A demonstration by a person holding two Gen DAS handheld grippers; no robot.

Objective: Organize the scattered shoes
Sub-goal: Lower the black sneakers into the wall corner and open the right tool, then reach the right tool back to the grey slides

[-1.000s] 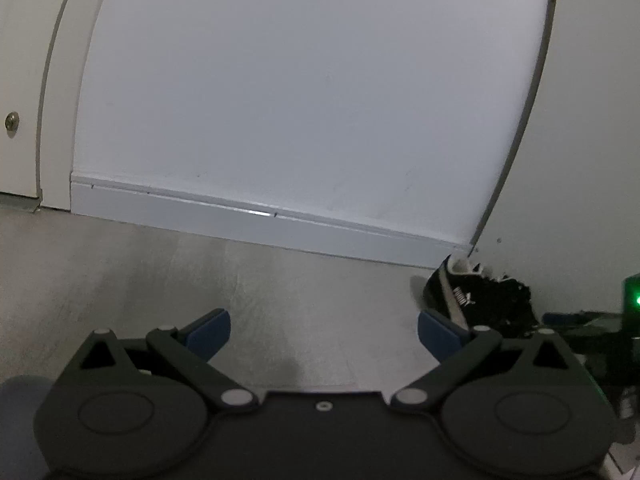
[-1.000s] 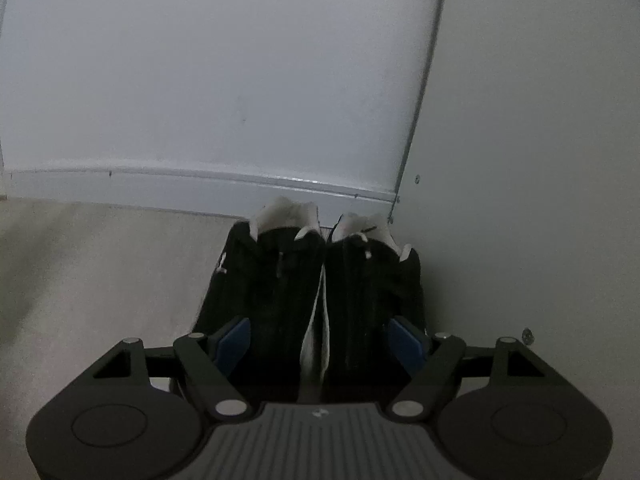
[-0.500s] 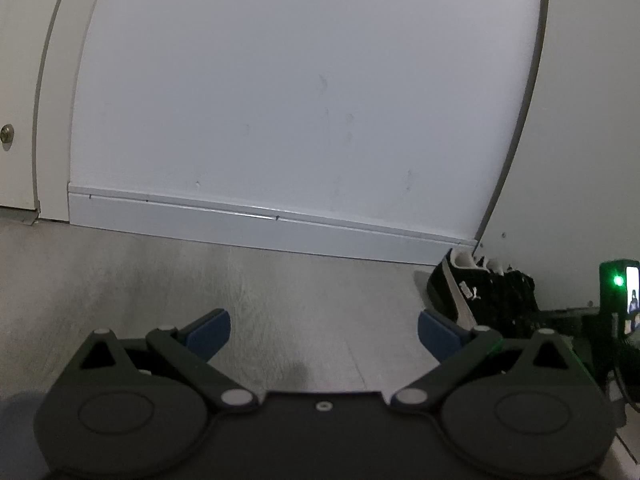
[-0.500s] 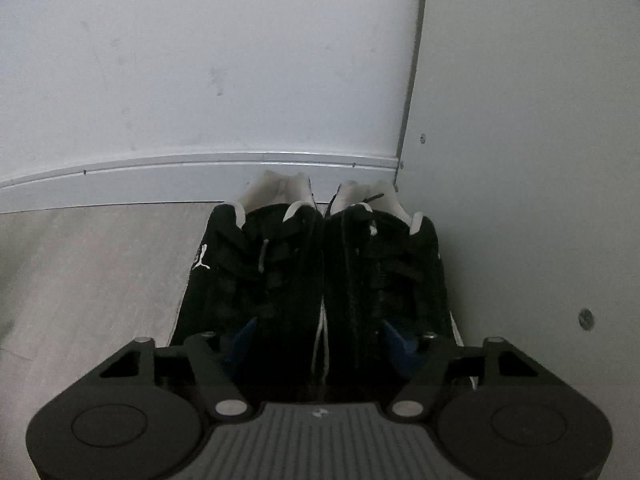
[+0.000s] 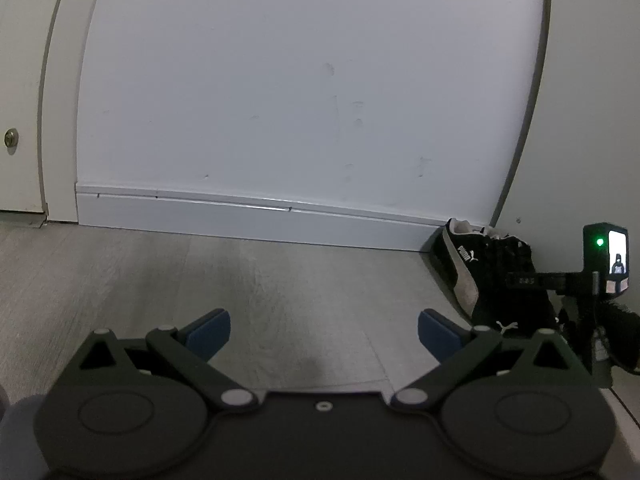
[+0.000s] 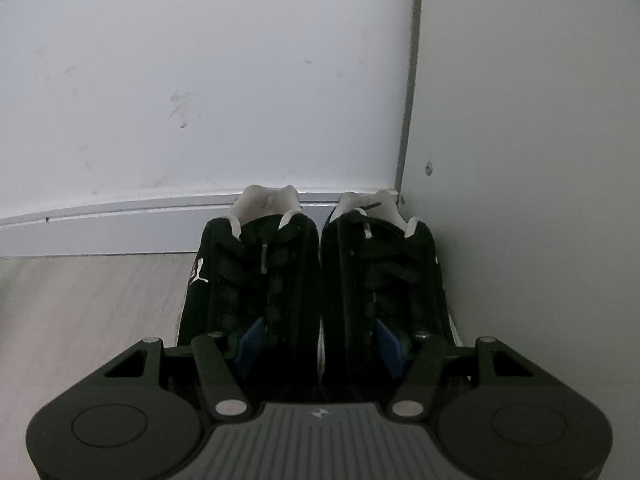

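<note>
Two black suede shoes with white heel linings stand side by side in the wall corner, heels at the baseboard: the left shoe and the right shoe. My right gripper comes in from the toe end, and its blue pads press into the uppers, pinching the pair together. In the left wrist view the pair sits at the far right against the side wall. My left gripper hangs open over bare floor, with nothing between its fingers.
A white wall with a baseboard runs across the back. A side wall closes the corner on the right. A door frame stands at the far left. The right tool's screen with a green light shows beside the shoes.
My right gripper's jaws narrowed onto the two shoes and moved forward with them toward the corner, so the heels now sit at the baseboard. The left gripper barely moved.
</note>
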